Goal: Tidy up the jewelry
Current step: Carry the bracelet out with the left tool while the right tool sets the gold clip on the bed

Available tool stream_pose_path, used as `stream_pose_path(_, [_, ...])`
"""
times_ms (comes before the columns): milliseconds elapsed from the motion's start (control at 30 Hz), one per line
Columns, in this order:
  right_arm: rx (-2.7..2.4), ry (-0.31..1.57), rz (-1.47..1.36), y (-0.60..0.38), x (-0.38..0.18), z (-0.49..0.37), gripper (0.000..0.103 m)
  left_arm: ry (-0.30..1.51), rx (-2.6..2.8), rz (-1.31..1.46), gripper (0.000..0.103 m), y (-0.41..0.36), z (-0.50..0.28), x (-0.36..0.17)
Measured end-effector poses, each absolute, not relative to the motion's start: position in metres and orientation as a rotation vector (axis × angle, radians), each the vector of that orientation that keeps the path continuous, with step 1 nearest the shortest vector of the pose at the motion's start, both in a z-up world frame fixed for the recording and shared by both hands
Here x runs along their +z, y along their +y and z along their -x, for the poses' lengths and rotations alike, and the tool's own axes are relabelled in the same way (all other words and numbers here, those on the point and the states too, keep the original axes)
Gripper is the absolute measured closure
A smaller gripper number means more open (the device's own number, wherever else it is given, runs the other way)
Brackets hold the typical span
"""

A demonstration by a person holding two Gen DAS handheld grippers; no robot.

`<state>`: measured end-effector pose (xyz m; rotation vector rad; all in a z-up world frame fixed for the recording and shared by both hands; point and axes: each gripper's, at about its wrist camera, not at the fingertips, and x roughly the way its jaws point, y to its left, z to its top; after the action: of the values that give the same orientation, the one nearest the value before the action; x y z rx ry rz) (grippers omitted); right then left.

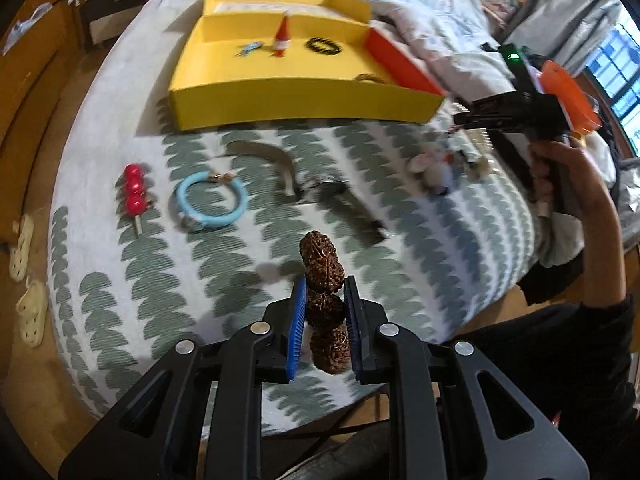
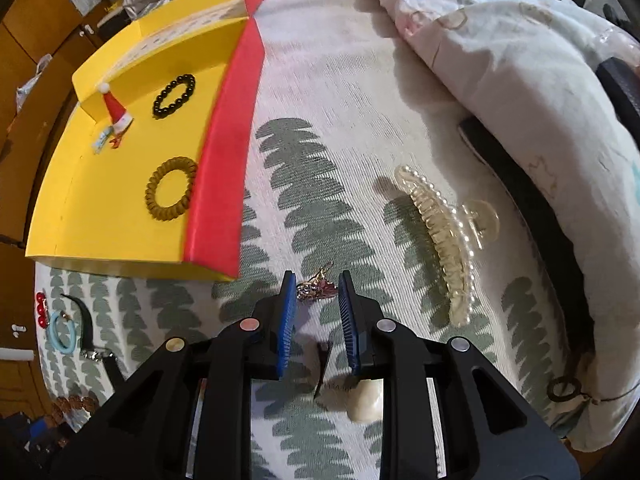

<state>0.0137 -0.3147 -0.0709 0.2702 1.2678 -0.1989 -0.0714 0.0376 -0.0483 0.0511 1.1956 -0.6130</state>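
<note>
My left gripper [image 1: 325,286] is shut on a brown walnut-bead bracelet [image 1: 324,276] and holds it above the leaf-patterned cloth. The yellow tray [image 1: 280,98] lies beyond, holding a black bead bracelet [image 1: 324,45], a small Santa-hat clip [image 1: 282,38] and a blue clip [image 1: 250,48]. My right gripper [image 2: 317,284] is open, its jaws either side of a small gold and pink brooch [image 2: 316,286] on the cloth. In the right wrist view the tray [image 2: 100,200] also holds a brown coil hair tie [image 2: 170,189].
On the cloth lie a red bead stick [image 1: 134,192], a light blue bangle [image 1: 212,202], a dark curved hair band [image 1: 272,160] and a dark watch [image 1: 348,208]. A pearl claw clip [image 2: 440,232] lies right of the brooch. A rumpled quilt [image 2: 500,60] borders the right side.
</note>
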Motion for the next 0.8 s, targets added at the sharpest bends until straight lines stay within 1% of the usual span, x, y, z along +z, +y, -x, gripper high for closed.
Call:
stream_pose_path(233, [-0.233, 1.300, -0.254, -0.317, -0.082, -0.023, 0.079, 1.238, -0.546, -0.103, 0.084, 0.042, 0.062, -0.063])
stream_pose_path(267, [-0.236, 1.299, -0.251, -0.317, -0.083, -0.023, 0.076, 1.242, -0.539, -0.117, 0.084, 0.040, 0.063, -0.065])
stream_pose_path(300, [-0.242, 1.298, -0.242, -0.316, -0.083, -0.023, 0.076, 1.246, -0.525, -0.130, 0.083, 0.040, 0.062, -0.067])
stream_pose_path(433, [-0.245, 1.278, -0.239, -0.316, -0.077, -0.021, 0.075, 1.255, -0.454, -0.168, 0.082, 0.046, 0.059, -0.072])
stream_pose_path(533, [-0.252, 1.249, -0.236, -0.315, -0.069, -0.019, 0.075, 1.226, -0.398, -0.180, 0.082, 0.055, 0.055, -0.067])
stream_pose_path(600, [-0.254, 1.221, -0.235, -0.315, -0.061, -0.016, 0.074, 1.220, -0.394, -0.165, 0.080, 0.060, 0.053, -0.063])
stream_pose_path(633, [-0.252, 1.212, -0.236, -0.315, -0.058, -0.016, 0.074, 1.210, -0.390, -0.157, 0.077, 0.063, 0.052, -0.060])
stream_pose_path(700, [-0.240, 1.190, -0.238, -0.312, -0.051, -0.014, 0.069, 1.194, -0.380, -0.157, 0.072, 0.063, 0.052, -0.056])
stream_pose_path(767, [-0.235, 1.168, -0.236, -0.309, -0.044, -0.015, 0.056, 1.170, -0.374, -0.162, 0.062, 0.062, 0.052, -0.051])
stream_pose_path(800, [-0.233, 1.161, -0.234, -0.308, -0.041, -0.015, 0.051, 1.162, -0.376, -0.164, 0.058, 0.061, 0.052, -0.048])
